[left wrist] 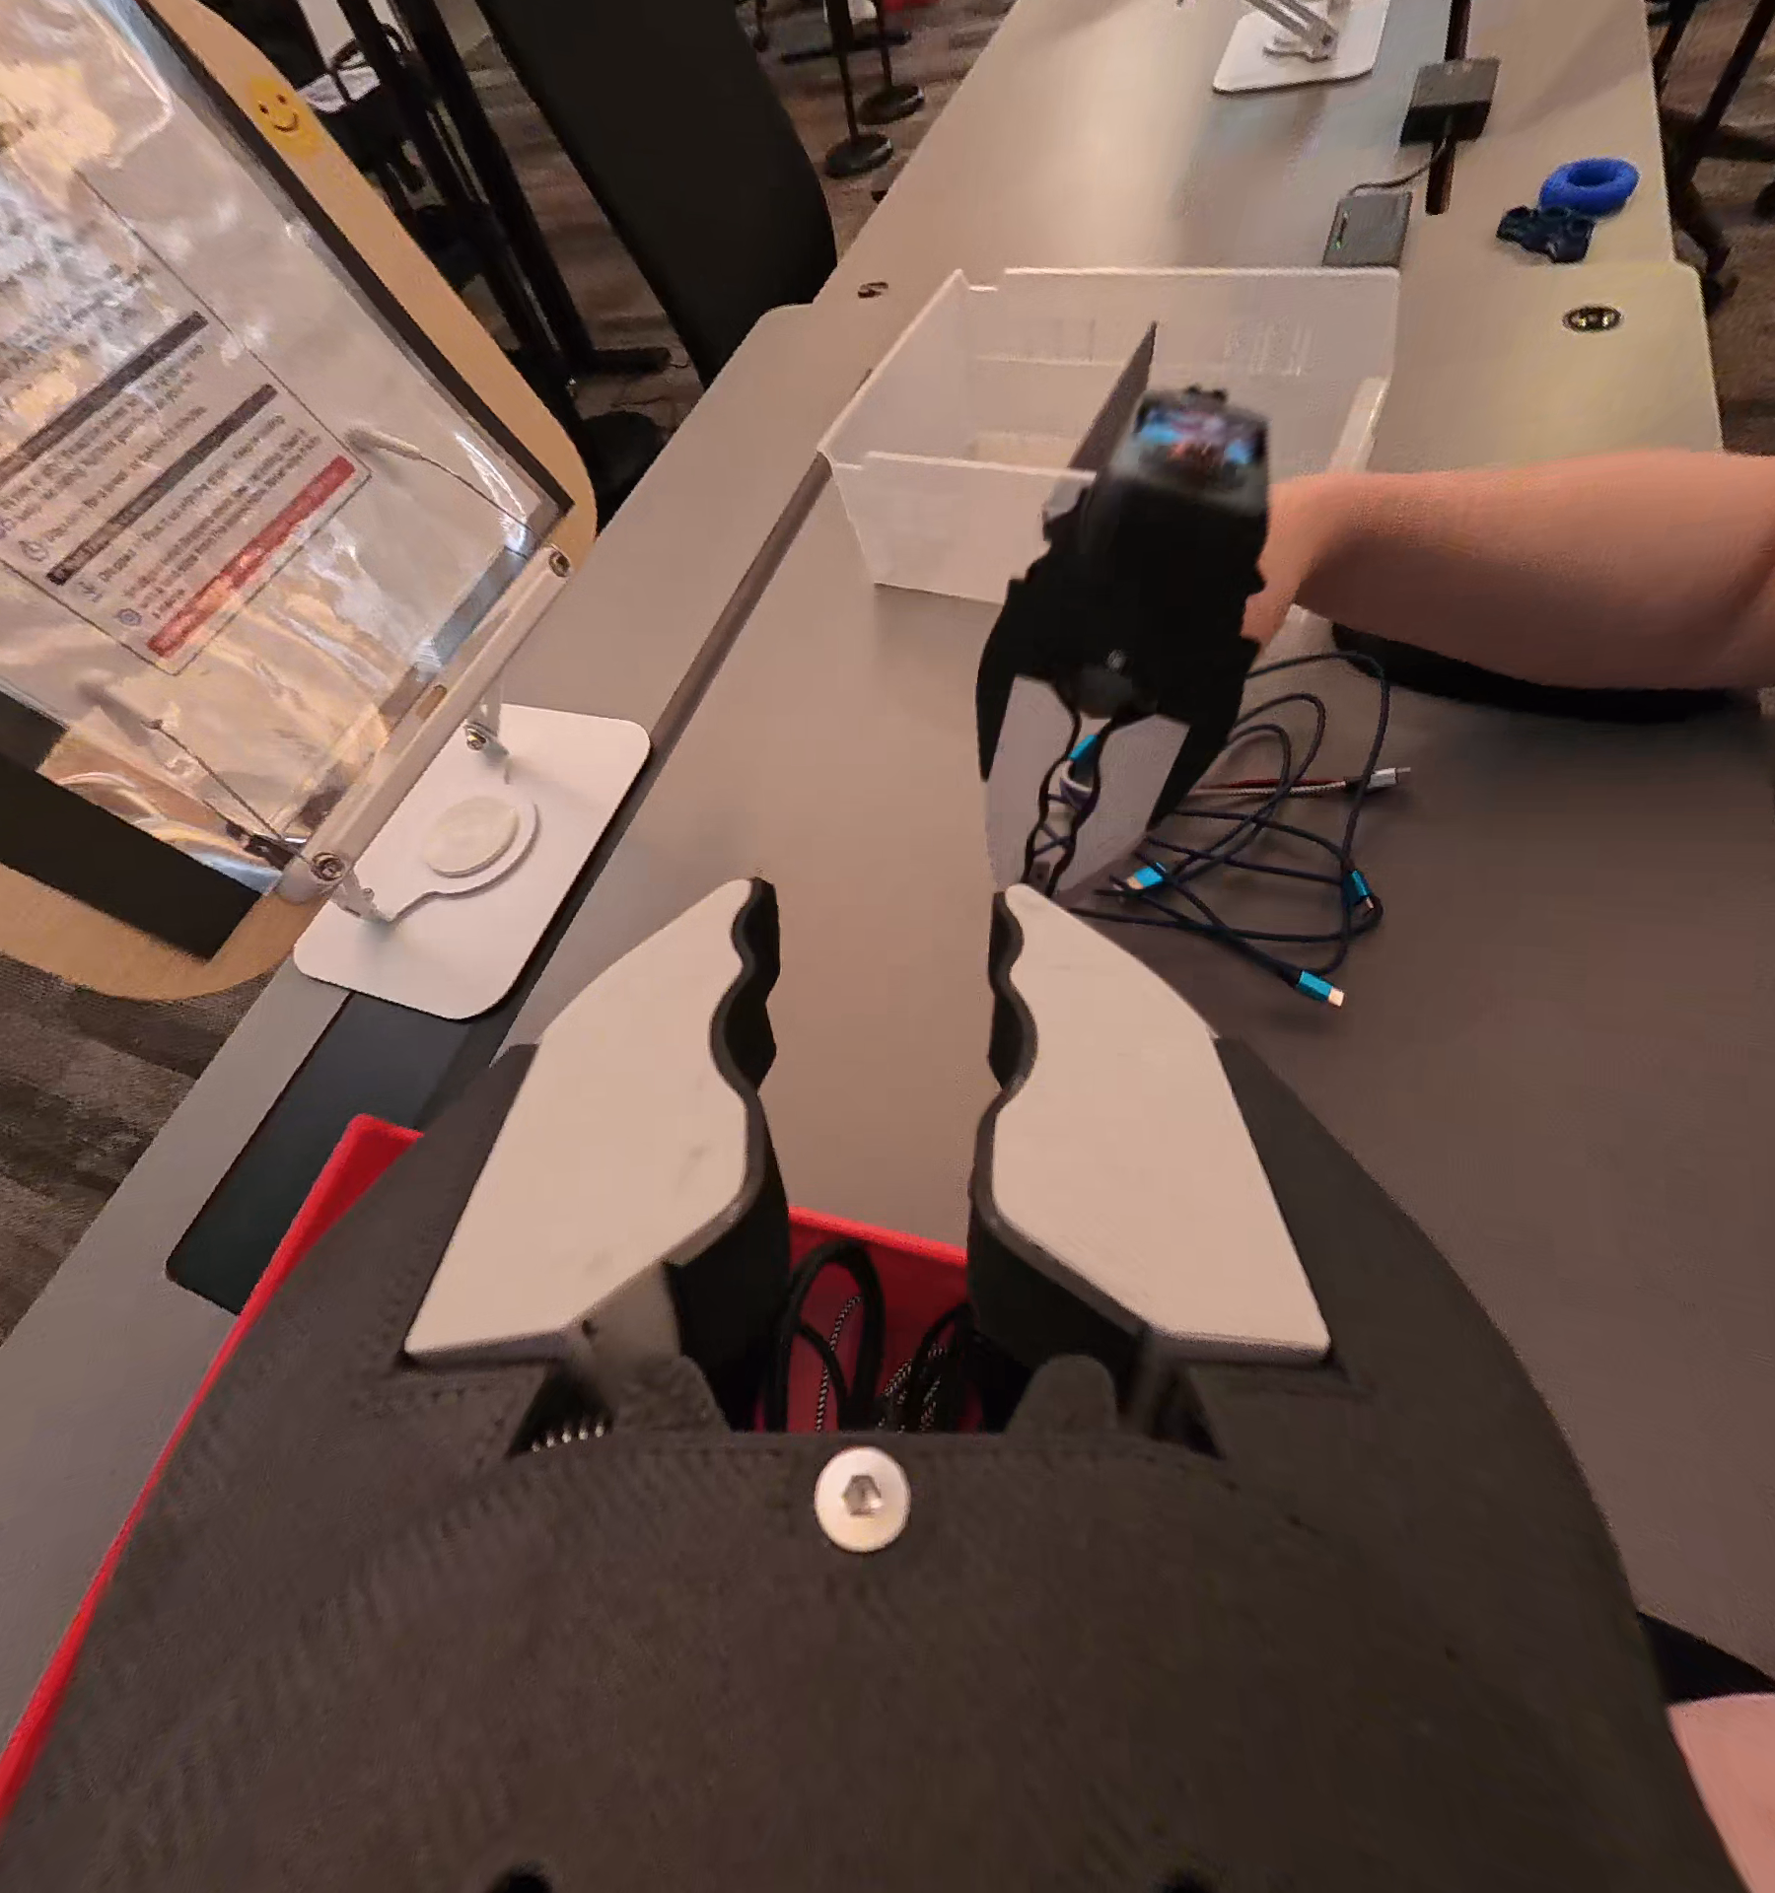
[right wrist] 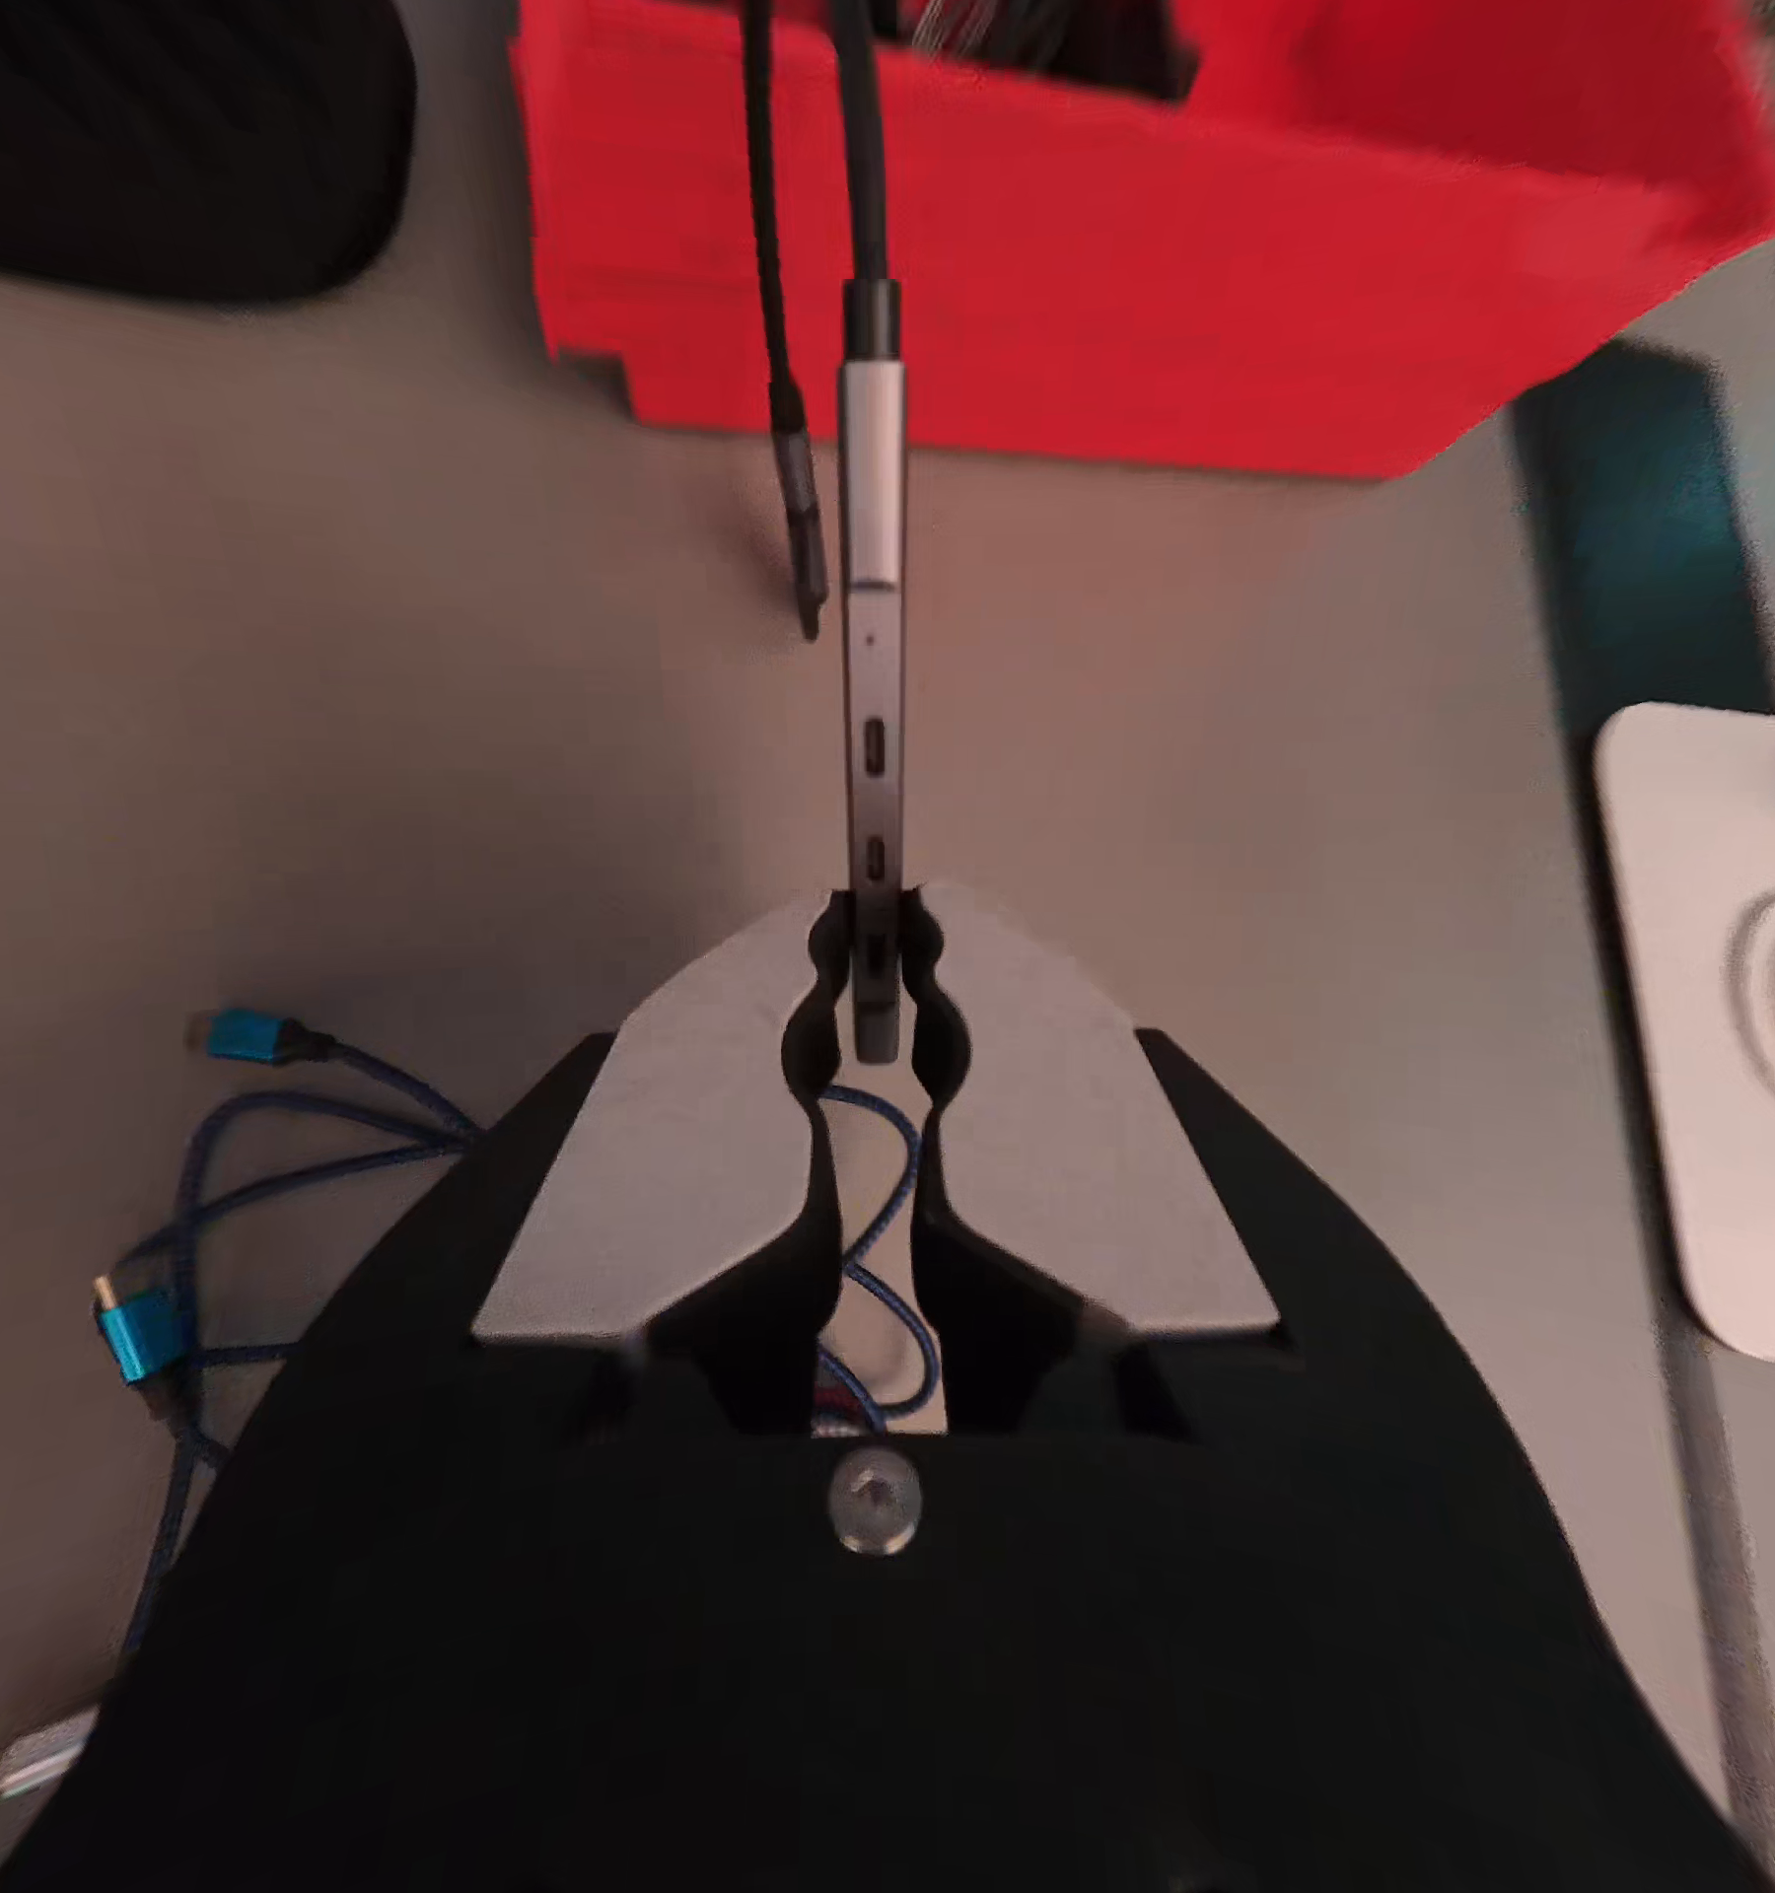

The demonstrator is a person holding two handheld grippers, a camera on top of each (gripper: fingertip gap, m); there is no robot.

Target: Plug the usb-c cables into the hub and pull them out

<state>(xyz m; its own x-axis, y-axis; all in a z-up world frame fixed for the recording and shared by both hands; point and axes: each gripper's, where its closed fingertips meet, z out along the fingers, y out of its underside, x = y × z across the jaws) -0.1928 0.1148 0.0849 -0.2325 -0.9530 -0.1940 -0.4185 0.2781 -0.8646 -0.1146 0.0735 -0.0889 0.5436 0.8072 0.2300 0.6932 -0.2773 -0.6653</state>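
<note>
The right gripper has its jaws clamped on the slim grey hub, held edge-on above the worktop near the red bin. The left gripper hovers with jaws apart. Blue usb-c cables lie loose mid-worktop.

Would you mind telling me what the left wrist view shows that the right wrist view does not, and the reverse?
Only the left wrist view shows the open left gripper, the clear plastic bin, the framed sign and the person's forearm. Only the right wrist view shows the grey hub, edge-on with empty ports, clamped by the right gripper. Both show the red bin, the blue braided cables and the grey table.
</note>
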